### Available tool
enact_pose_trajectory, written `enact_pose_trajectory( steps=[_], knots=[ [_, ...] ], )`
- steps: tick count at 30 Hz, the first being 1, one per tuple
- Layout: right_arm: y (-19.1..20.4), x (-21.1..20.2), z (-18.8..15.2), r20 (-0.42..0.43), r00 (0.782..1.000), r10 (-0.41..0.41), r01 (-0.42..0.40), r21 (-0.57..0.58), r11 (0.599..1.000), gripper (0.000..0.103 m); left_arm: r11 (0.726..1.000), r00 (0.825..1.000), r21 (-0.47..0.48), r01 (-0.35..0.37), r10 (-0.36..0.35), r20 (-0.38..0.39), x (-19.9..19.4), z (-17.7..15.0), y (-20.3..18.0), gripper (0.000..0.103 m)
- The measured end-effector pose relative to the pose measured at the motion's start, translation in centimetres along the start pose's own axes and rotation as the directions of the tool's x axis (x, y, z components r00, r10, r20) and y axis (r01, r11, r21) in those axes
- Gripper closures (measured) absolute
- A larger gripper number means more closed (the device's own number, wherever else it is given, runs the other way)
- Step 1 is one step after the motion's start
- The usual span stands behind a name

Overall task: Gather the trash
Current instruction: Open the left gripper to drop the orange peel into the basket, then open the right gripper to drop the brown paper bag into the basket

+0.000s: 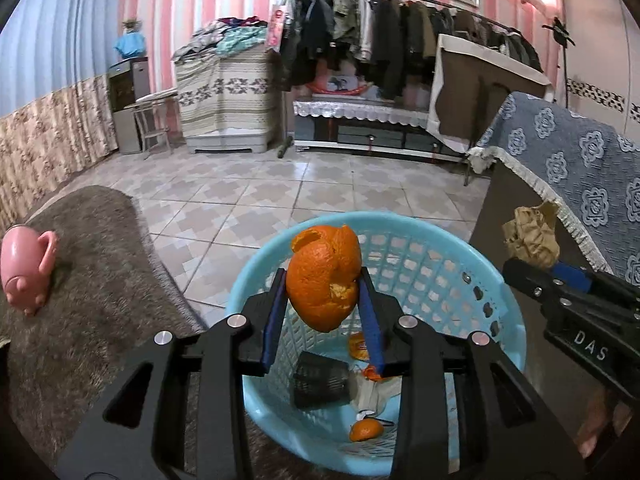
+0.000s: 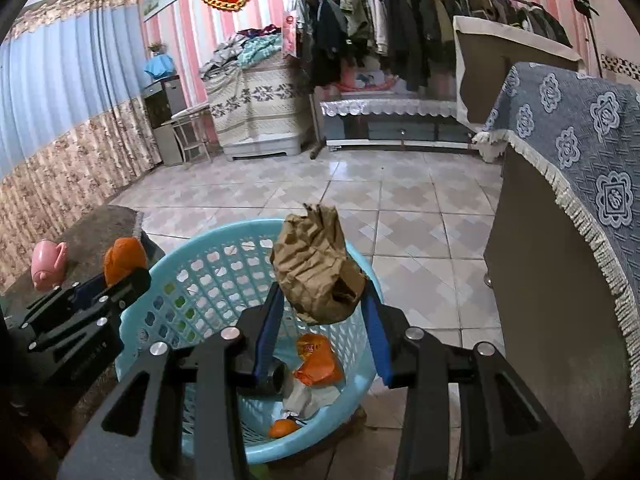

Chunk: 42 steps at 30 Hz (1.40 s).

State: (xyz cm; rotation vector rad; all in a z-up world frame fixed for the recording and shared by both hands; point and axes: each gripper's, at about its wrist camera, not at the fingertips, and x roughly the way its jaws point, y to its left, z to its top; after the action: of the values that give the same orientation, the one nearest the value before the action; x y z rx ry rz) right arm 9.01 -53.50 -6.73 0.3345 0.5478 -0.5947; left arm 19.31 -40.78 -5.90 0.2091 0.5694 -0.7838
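My left gripper (image 1: pixel 324 300) is shut on an orange peel (image 1: pixel 324 276) and holds it over the light blue plastic basket (image 1: pixel 436 236). My right gripper (image 2: pixel 322 308) is shut on a crumpled brown paper (image 2: pixel 316 268) above the same basket (image 2: pixel 192 248). In the left wrist view the right gripper (image 1: pixel 524 268) with the paper (image 1: pixel 532 236) comes in from the right. In the right wrist view the left gripper (image 2: pixel 116 280) with the peel (image 2: pixel 122 258) is at the left. The basket holds orange wrappers (image 2: pixel 316 360), peel bits (image 1: pixel 366 430), a dark object (image 1: pixel 320 380) and white paper.
A pink piggy bank (image 1: pixel 24 268) lies on a brown shaggy rug (image 1: pixel 92 280) at the left. A cabinet draped with a blue patterned cloth (image 2: pixel 580 140) stands close on the right. Tiled floor (image 2: pixel 360 184) stretches ahead to a clothes rack (image 1: pixel 400 28) and covered furniture.
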Motion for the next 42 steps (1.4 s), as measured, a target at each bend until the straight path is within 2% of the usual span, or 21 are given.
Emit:
enact_pose_trajectory(
  steps=[3, 5, 7, 9, 13, 15, 21, 25, 28, 37, 38, 40, 42],
  knots=[
    [0.5, -0.2, -0.1, 0.0, 1.0, -0.005, 0.005, -0.015, 1.0, 0.063, 1.0, 1.0, 0.002, -0.009, 0.009, -0.011, 0.5, 0.0, -0.1, 0.068],
    [0.7, -0.2, -0.3, -0.005, 1.0, -0.006, 0.006, -0.021, 1.0, 0.063, 1.0, 1.0, -0.009, -0.01, 0.01, -0.017, 0.6, -0.1, 0.1, 0.062],
    [0.6, 0.0, -0.2, -0.013, 1.0, -0.004, 0.004, -0.02, 1.0, 0.063, 1.0, 1.0, -0.023, -0.016, 0.016, -0.002, 0.2, 0.0, 0.4, 0.043],
    [0.7, -0.1, -0.3, -0.014, 1.0, -0.007, 0.007, -0.024, 1.0, 0.063, 0.999, 0.999, -0.037, -0.029, 0.03, 0.015, -0.2, 0.1, 0.7, 0.032],
    [0.9, 0.0, -0.4, -0.014, 1.0, 0.002, -0.003, -0.032, 0.999, 0.063, 0.994, 0.996, -0.072, -0.08, 0.083, 0.034, -1.0, 0.2, 2.1, 0.019],
    [1.2, 0.1, -0.4, -0.017, 1.0, 0.008, -0.009, -0.044, 0.999, 0.063, 0.99, 0.994, -0.099, -0.099, 0.103, 0.041, -1.4, 0.3, 3.0, 0.016],
    [3.3, 0.3, -0.6, -0.026, 0.999, 0.029, -0.031, -0.095, 0.995, 0.063, 0.979, 0.985, -0.137, -0.154, 0.163, 0.061, -3.9, 0.3, 5.3, 0.011],
    [5.3, 0.3, -0.9, -0.035, 0.998, 0.06, -0.064, -0.122, 0.99, 0.063, 0.964, 0.964, -0.128, -0.235, 0.248, 0.098, -6.9, 0.4, 6.5, 0.009],
    [6.6, 0.1, -1.3, -0.037, 0.996, 0.085, -0.09, -0.143, 0.986, 0.063, 0.952, 0.952, -0.151, -0.267, 0.285, 0.113, -9.2, 0.0, 7.8, 0.007],
    [8.8, 0.2, -2.0, -0.061, 0.992, 0.115, -0.122, -0.137, 0.983, 0.061, 0.902, 0.909, -0.204, -0.38, 0.405, 0.099, -15.1, -2.4, 12.0, 0.006],
    [8.9, 0.2, -1.9, -0.062, 0.991, 0.116, -0.124, -0.136, 0.983, 0.059, 0.897, 0.905, -0.21, -0.389, 0.415, 0.096, -15.6, -2.8, 12.4, 0.006],
    [9.2, 0.1, -1.9, -0.065, 0.991, 0.121, -0.129, -0.132, 0.983, 0.034, 0.885, 0.896, -0.222, -0.409, 0.436, 0.087, -16.7, -3.5, 13.2, 0.006],
    [9.5, -0.2, -1.8, -0.051, 0.991, 0.122, -0.128, -0.137, 0.982, 0.029, 0.875, 0.888, -0.233, -0.425, 0.453, 0.081, -17.8, -4.2, 14.0, 0.006]
  ],
)
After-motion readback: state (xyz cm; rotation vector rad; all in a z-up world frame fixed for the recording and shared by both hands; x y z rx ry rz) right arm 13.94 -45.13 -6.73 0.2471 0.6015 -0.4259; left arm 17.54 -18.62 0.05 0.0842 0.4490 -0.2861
